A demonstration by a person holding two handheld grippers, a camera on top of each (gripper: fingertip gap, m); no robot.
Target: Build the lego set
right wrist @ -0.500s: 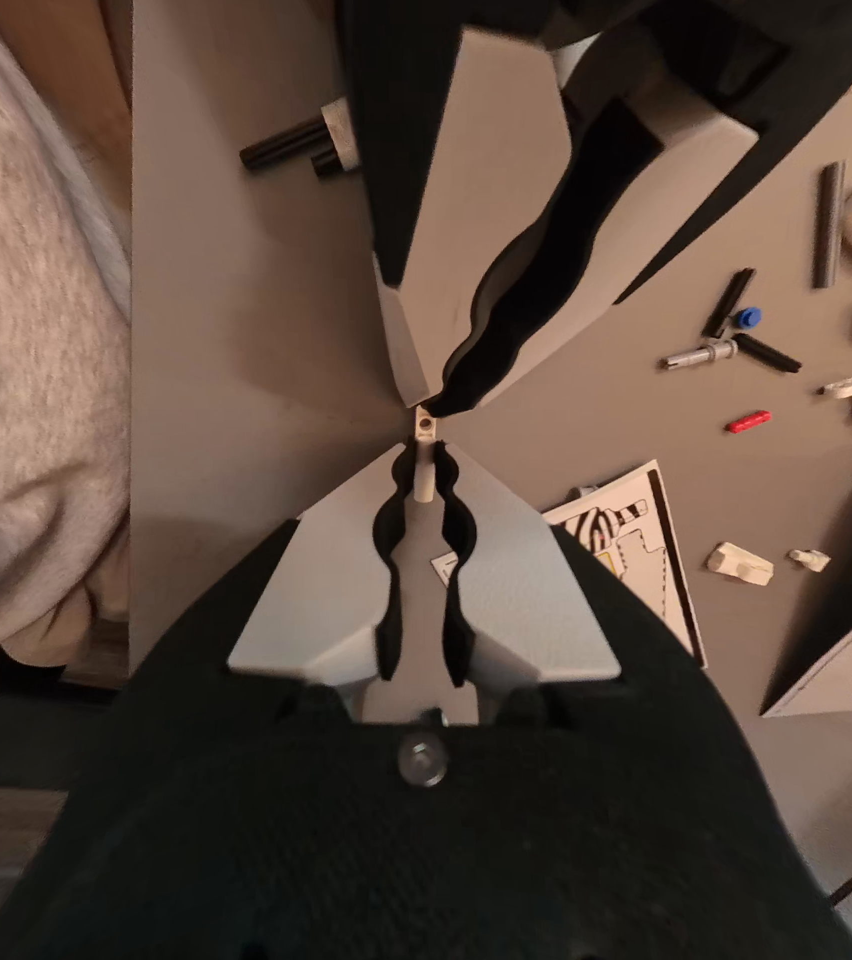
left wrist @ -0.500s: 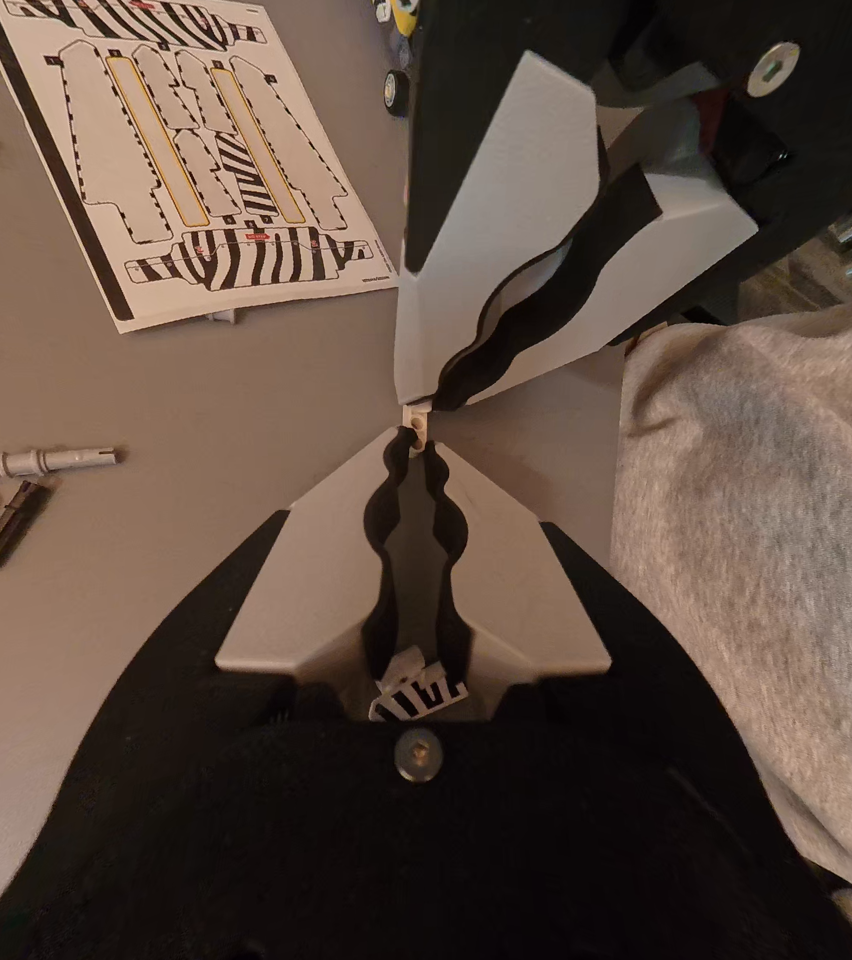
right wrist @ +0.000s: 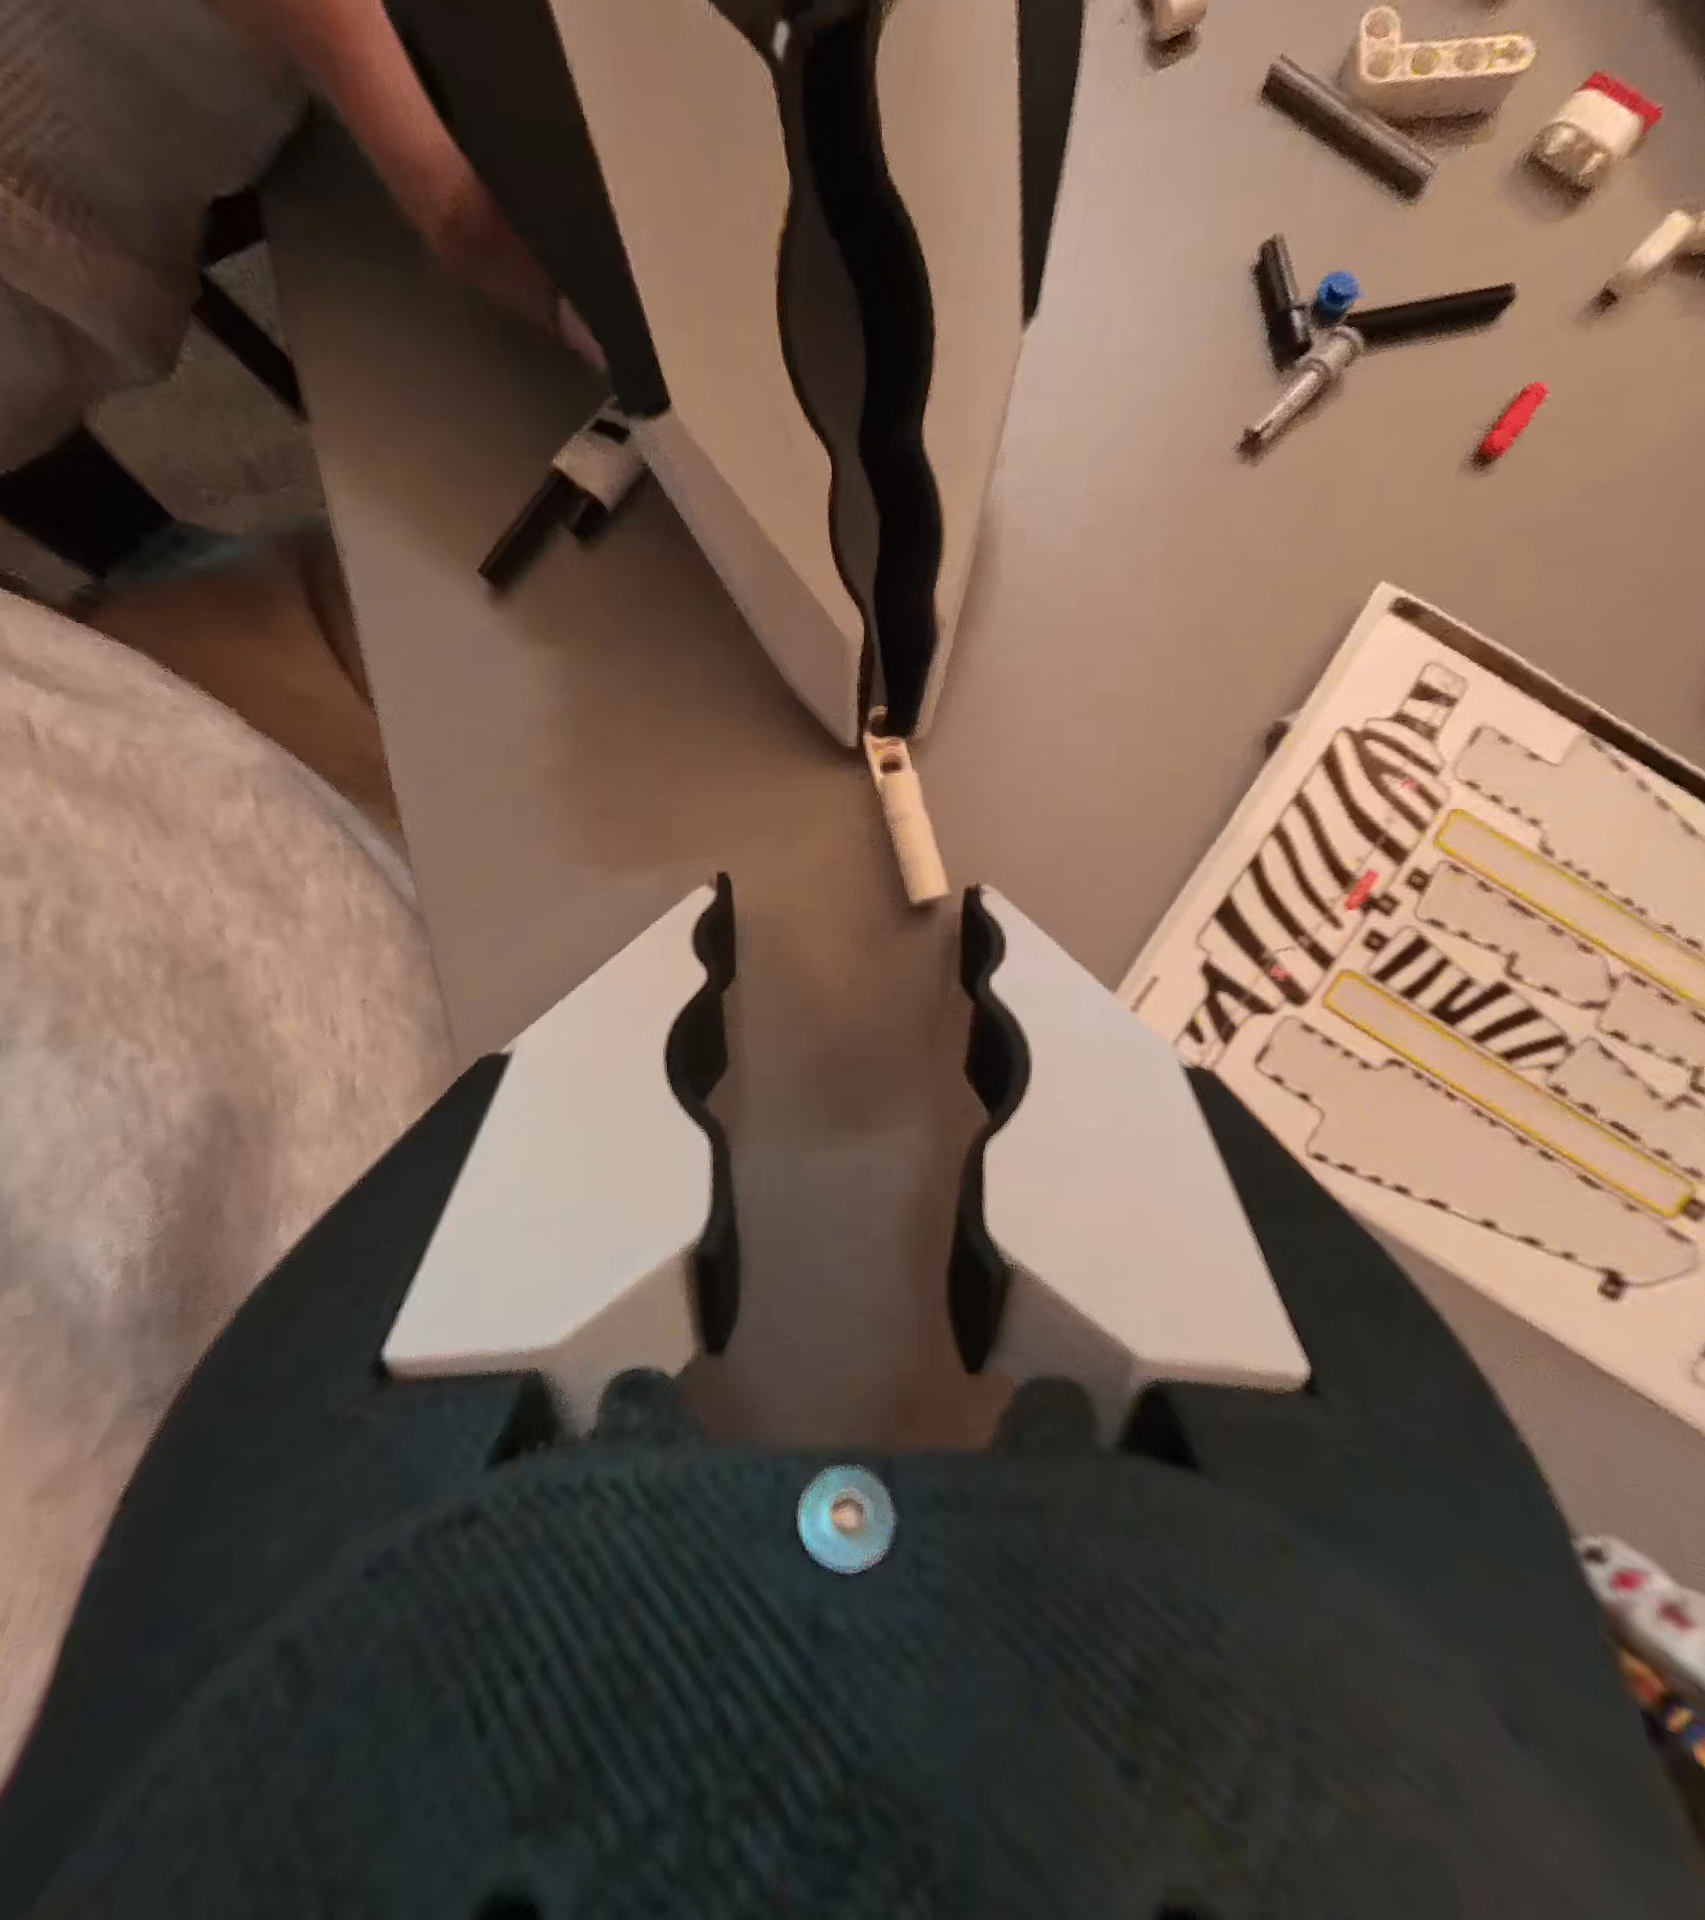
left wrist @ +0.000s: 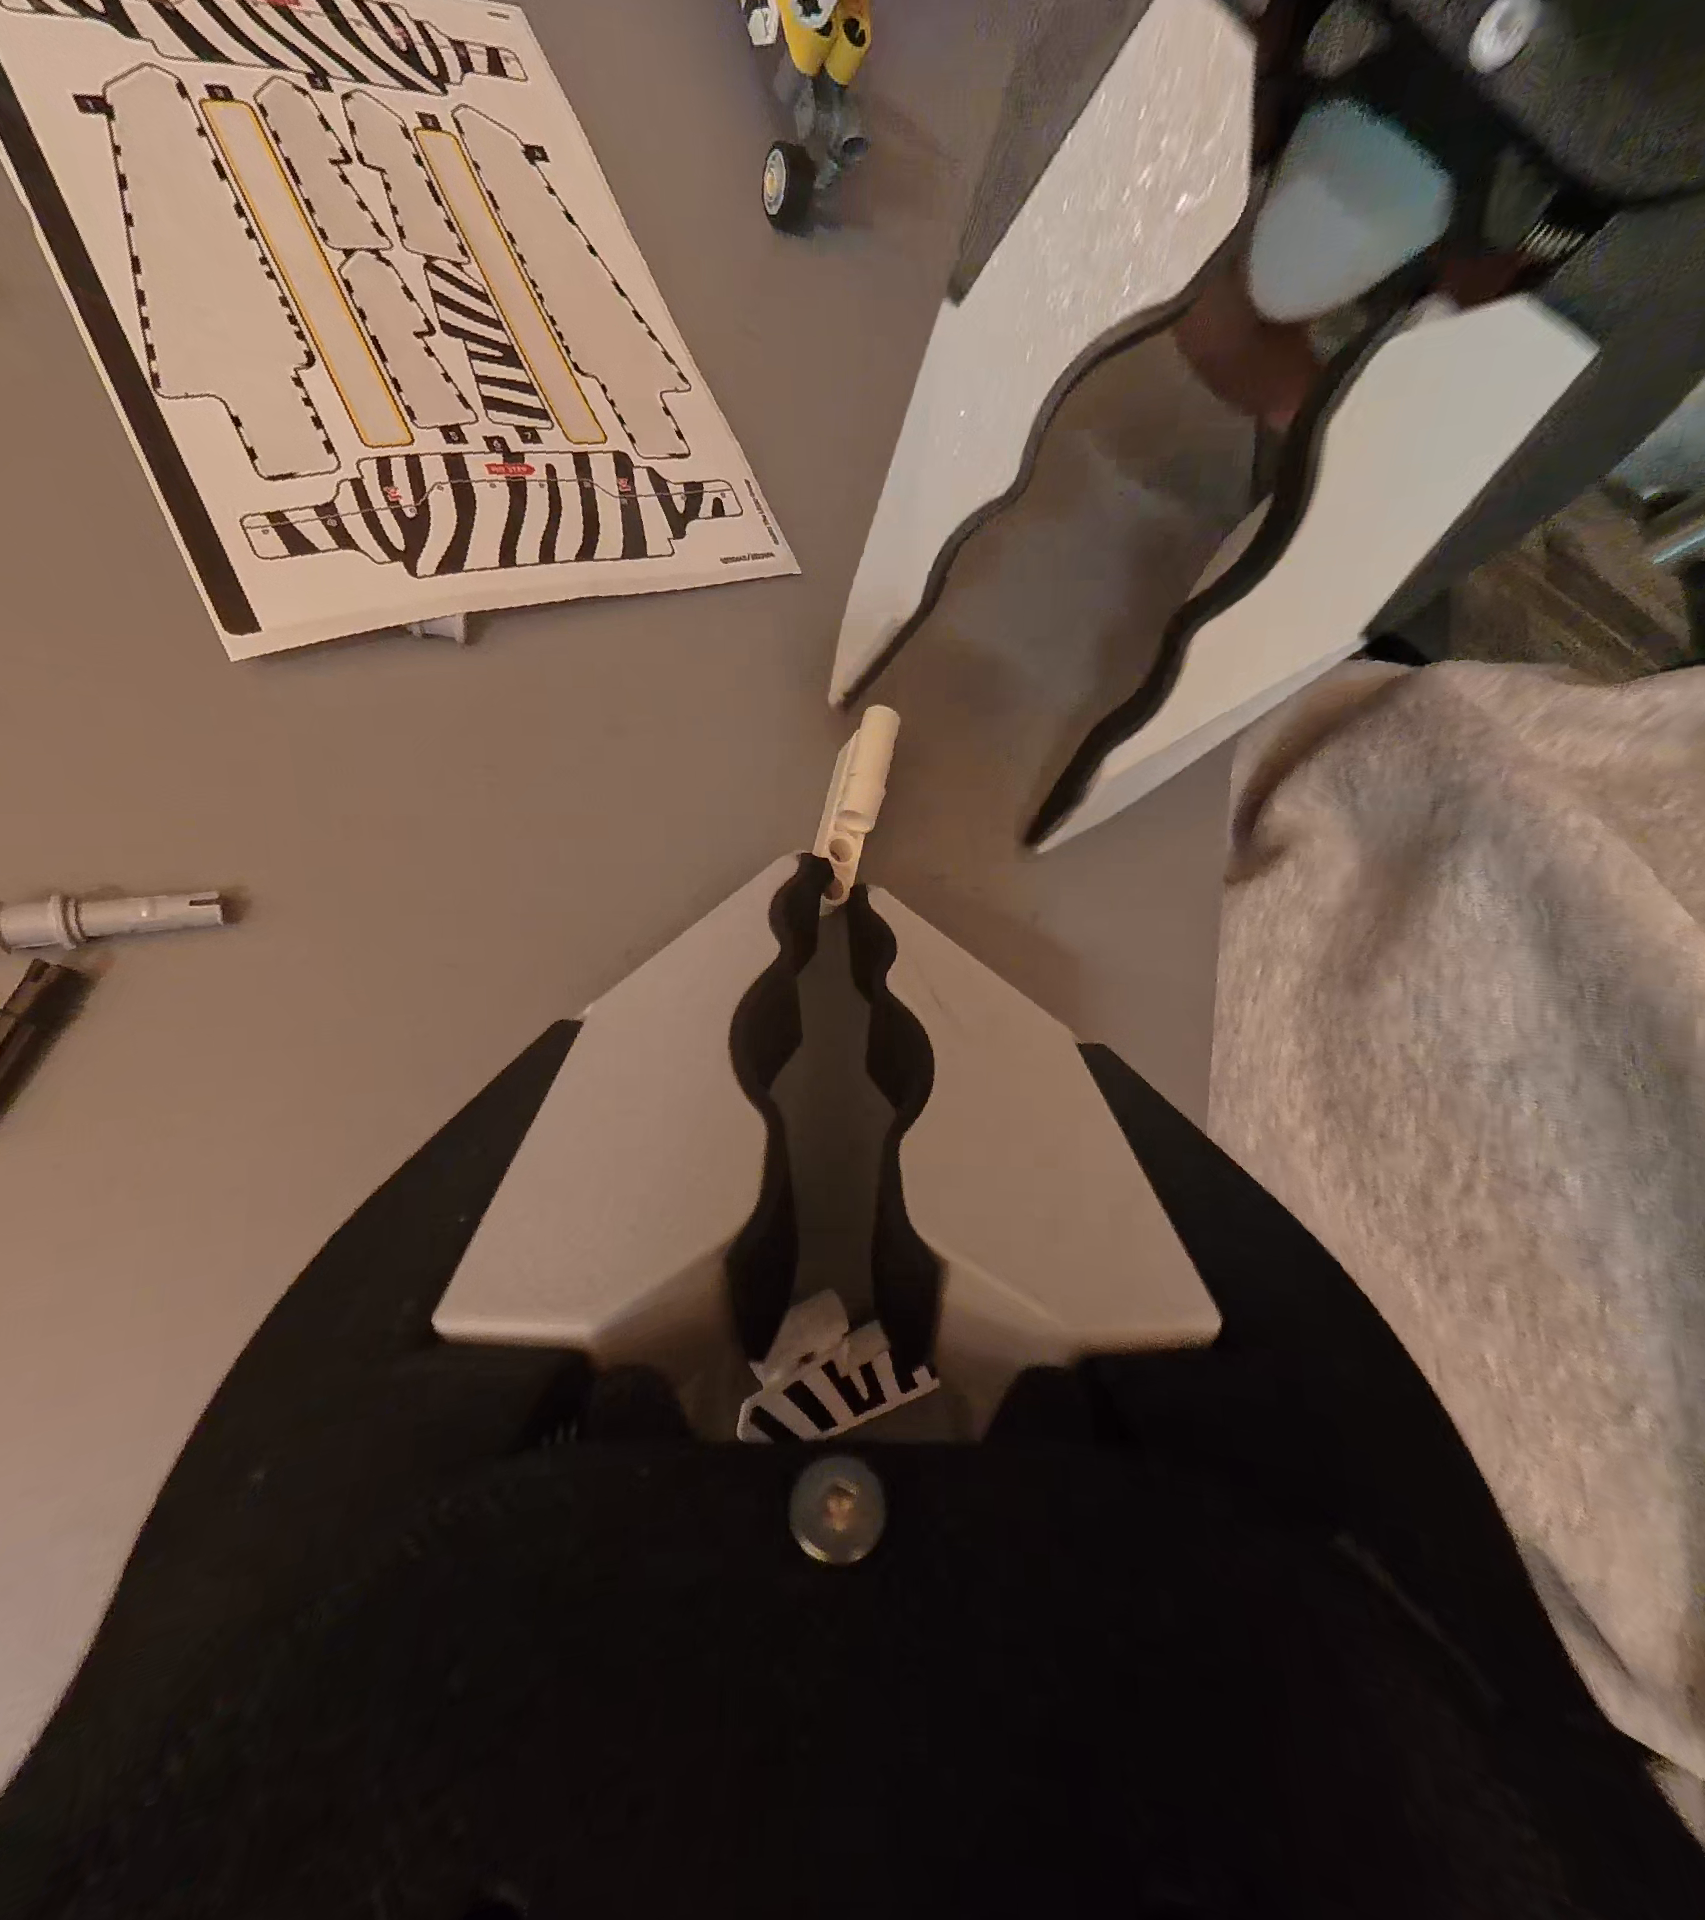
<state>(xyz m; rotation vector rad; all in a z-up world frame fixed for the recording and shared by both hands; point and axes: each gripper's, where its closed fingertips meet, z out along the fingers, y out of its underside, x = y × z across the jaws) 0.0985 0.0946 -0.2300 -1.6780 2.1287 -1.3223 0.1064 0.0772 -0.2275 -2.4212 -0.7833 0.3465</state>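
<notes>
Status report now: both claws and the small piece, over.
Left claw shut on small white plastic connector piece. Right claw open, apart from it. Nothing between them.

surface: smooth matte grey tabletop (left wrist: 536,790) fills most of both views | floor: brown wood-look planks (left wrist: 1596,613) past the tabletop's edge in the left wrist view | furniture: dark slender legs (right wrist: 235,322) beyond the tabletop's edge in the right wrist view | light: warm, dim, soft shadows on the tabletop
</notes>
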